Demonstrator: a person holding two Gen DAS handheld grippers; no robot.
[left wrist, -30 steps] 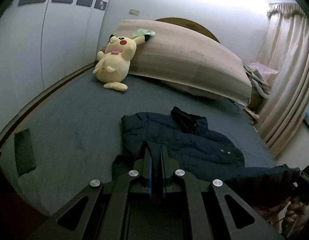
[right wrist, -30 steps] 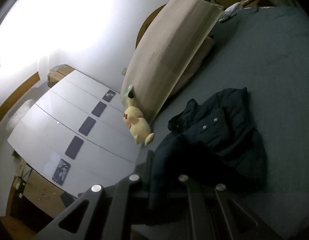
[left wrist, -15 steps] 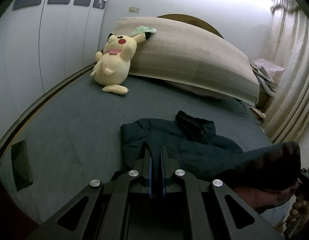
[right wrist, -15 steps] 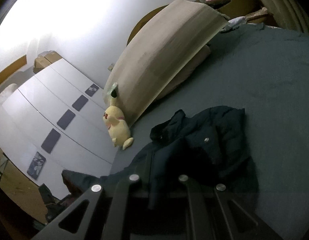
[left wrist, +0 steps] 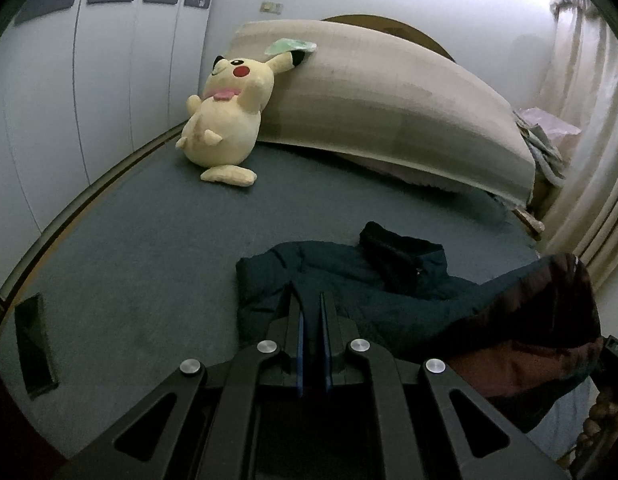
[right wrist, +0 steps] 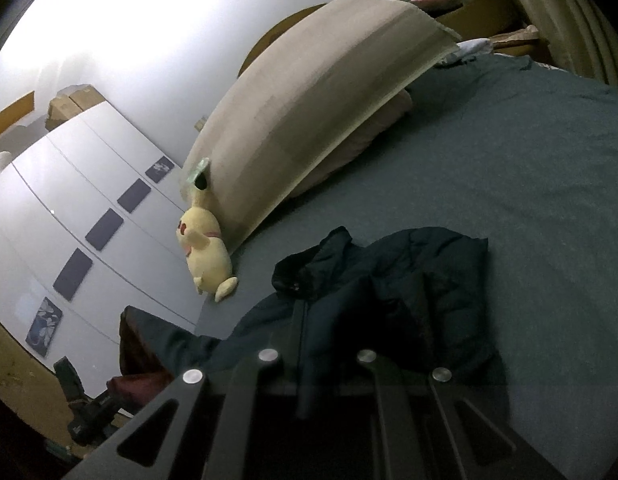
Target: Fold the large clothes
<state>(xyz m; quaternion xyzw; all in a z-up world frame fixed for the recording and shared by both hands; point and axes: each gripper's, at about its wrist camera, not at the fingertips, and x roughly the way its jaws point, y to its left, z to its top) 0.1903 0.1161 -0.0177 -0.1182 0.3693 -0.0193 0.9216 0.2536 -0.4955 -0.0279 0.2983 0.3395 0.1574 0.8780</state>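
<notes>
**Both grippers carry the jacket's near edge over the bed**

Nearest, the left gripper [left wrist: 311,300] is clenched, its jaws almost meeting. Dark cloth lies right at the tips, but whether a fold is pinched there I cannot tell. The right gripper [right wrist: 305,312] is clenched too; its tips sink into dark fabric, and a raised part of the jacket [left wrist: 349,280] with a reddish lining hangs at the right of the left view, so it seems to be grasping the jacket's hem or sleeve.

Just beyond, the jacket lies on the bed [left wrist: 129,260], collar away from the grippers, its body partly doubled. The bed around it is bare.

Farther off, a plush [left wrist: 229,120] leans on a beige cushion [left wrist: 389,100] at the head of the bed, with a wardrobe [left wrist: 69,80] on the left and a curtain [left wrist: 589,120] on the right.

My reading: the fold is under way, with the near part lifted to go over the body. Next calls for carrying that edge level toward the collar, laying it square, then letting go without dragging the layers beneath.
</notes>
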